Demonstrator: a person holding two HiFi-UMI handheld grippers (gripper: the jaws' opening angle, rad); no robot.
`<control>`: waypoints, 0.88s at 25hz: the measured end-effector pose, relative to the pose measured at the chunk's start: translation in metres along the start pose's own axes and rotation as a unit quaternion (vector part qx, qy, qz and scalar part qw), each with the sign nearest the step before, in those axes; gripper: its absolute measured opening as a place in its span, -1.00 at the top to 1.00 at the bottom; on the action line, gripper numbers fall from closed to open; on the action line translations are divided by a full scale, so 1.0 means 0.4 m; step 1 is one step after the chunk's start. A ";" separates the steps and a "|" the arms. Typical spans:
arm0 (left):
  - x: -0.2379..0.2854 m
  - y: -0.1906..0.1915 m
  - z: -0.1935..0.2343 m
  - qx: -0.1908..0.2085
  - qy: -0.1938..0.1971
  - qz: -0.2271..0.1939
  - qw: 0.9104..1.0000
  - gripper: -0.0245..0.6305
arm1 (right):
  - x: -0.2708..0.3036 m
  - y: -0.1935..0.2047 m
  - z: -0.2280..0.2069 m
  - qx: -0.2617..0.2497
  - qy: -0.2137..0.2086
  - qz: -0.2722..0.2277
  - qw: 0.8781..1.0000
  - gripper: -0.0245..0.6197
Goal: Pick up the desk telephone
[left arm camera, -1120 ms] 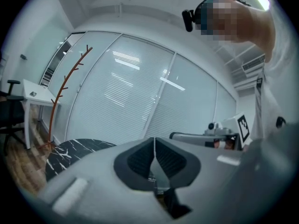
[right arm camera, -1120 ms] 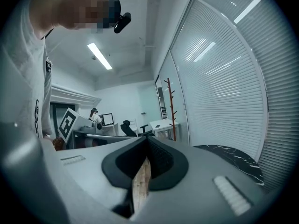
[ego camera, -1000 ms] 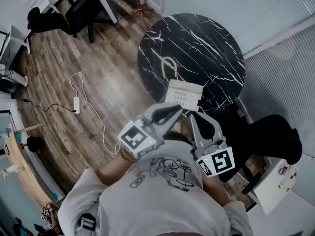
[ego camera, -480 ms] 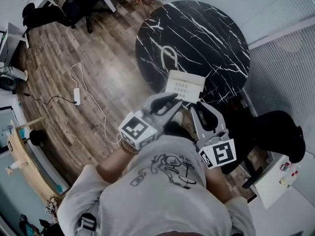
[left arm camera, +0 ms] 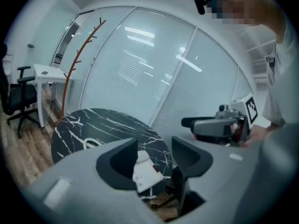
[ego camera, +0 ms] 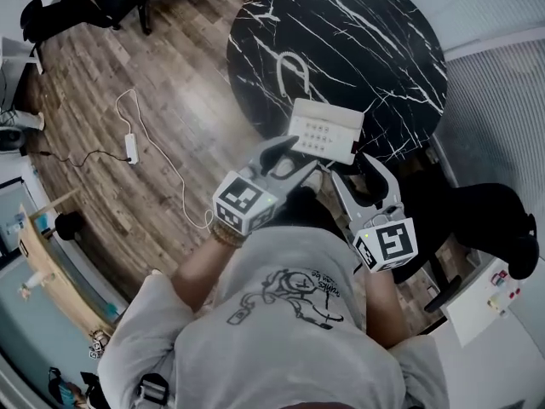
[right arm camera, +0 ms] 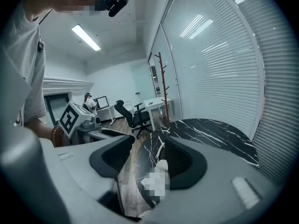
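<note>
Left gripper (ego camera: 293, 159) and right gripper (ego camera: 358, 175), closed a second ago, now sit nearer the desk telephone (ego camera: 325, 132), jaws opening and empty, so the grasp appears imminent.

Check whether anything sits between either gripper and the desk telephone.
Nothing visible does. The desk telephone lies at the table's near edge; the left gripper and right gripper, jaws opening with nothing between them, face it.
</note>
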State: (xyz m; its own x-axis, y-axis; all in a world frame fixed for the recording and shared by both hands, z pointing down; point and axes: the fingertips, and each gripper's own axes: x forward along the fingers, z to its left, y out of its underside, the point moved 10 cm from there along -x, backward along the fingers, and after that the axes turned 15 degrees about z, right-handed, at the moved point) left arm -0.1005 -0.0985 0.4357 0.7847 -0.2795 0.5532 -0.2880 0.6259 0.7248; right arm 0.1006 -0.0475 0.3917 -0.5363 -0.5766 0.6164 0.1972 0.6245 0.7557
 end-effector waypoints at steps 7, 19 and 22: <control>0.108 0.062 0.096 -0.051 -0.007 0.034 0.998 0.08 | 0.099 0.072 -0.097 0.033 0.013 0.042 0.998 -0.08; 0.276 0.229 0.267 -0.130 -0.027 0.093 0.987 -0.12 | 0.264 0.250 -0.228 0.097 0.023 0.115 0.988 -0.31; 0.312 0.269 0.290 -0.141 -0.026 0.111 0.984 -0.13 | 0.291 0.292 -0.259 0.109 0.027 0.129 0.985 -0.33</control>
State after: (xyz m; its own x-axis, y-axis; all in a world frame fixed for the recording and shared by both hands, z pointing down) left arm -0.0974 -0.1505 0.6305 0.6890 -0.1449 0.7101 -0.2804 0.8502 0.4456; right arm 0.1460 -0.0963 0.5748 -0.4461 -0.4076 0.7968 0.1374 0.8485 0.5111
